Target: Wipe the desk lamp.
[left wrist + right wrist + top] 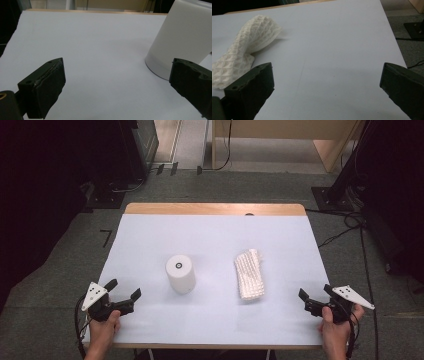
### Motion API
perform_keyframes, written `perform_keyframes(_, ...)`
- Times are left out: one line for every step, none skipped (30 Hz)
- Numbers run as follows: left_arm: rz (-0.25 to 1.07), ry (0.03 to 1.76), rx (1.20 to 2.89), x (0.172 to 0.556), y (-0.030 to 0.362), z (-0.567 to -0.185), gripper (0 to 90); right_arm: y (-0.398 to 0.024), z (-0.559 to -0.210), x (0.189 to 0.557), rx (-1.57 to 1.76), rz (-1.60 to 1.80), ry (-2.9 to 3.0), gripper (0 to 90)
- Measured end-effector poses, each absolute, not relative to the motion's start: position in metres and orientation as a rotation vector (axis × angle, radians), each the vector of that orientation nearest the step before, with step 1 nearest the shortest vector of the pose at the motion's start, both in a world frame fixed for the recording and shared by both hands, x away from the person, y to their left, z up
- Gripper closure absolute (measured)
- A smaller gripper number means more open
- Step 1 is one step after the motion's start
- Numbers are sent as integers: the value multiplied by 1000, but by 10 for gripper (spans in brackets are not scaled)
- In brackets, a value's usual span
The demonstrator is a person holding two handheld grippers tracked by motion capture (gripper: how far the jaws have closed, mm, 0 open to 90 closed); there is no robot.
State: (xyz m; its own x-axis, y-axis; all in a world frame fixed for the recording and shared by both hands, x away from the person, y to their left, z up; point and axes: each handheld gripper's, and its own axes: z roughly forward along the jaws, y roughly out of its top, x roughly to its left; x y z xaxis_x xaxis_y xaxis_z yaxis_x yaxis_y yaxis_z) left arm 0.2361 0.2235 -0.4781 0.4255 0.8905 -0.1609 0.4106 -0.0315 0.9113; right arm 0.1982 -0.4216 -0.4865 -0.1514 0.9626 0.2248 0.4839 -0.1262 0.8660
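Both hands sit at the near edge of the white-covered table (210, 235), each w/ a black two-jaw gripper, nothing held. Left gripper (123, 294) is by the near left corner, jaws spread wide and empty; right gripper (315, 296) is by the near right corner, jaws equally wide, also empty.

Task things, judging by what's closest to the jaws: the white smooth upright cylinder (180, 273), approx mid-table, left of centre, w/ a small dark ring on its top face; and the white waffle-knit folded cloth (249, 274), right of centre, lying long-ways toward the far edge. The two are well apart. In the left gripper view the cylinder (180, 37) stands just beyond the jaw on that picture's right, not touching. In the right gripper view the cloth (244, 52) lies ahead on that picture's left, one end humped up off the surface.

Handling, my guess: cylinder looks stiff, light-ish, prob. slick-walled, so squeeze across the mid-height of the wall, square on, to avoid tipping. Cloth is soft and limp, will sag and unfold; pinch the raised fold or a corner, not the flat middle. Weight of either can't be confirmed.

Beyond the far edge: bare wood strip, grey floor, cables.
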Motion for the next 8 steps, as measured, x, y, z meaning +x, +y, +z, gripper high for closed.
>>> perform_keyframes(565, 1167, 1632, 237, 224, -479, 10, -423, -487, 198, 1614, 1243, 1635, 0)
perform_keyframes(565, 1167, 1632, 237, 224, -479, 10, -423, -487, 198, 1614, 1243, 1635, 0)
perform_keyframes(547, 1174, 1615, 238, 226, -479, 10, -424, -488, 198, 1624, 1258, 1627, 0)
perform_keyframes(532, 1180, 1612, 238, 228, -480, 10, -424, -488, 198, 1635, 1258, 1623, 0)
perform_keyframes(524, 1186, 1603, 239, 229, -480, 10, -423, -490, 199, 1647, 1258, 1622, 0)
perform_keyframes(515, 1188, 1595, 240, 231, -480, 10, -424, -491, 200, 1638, 1257, 1624, 0)
perform_keyframes(509, 1193, 1591, 240, 231, -481, 10, -423, -492, 200, 1643, 1252, 1628, 0)
perform_keyframes(509, 1193, 1591, 240, 231, -481, 10, -423, -492, 200, 1643, 1252, 1628, 0)
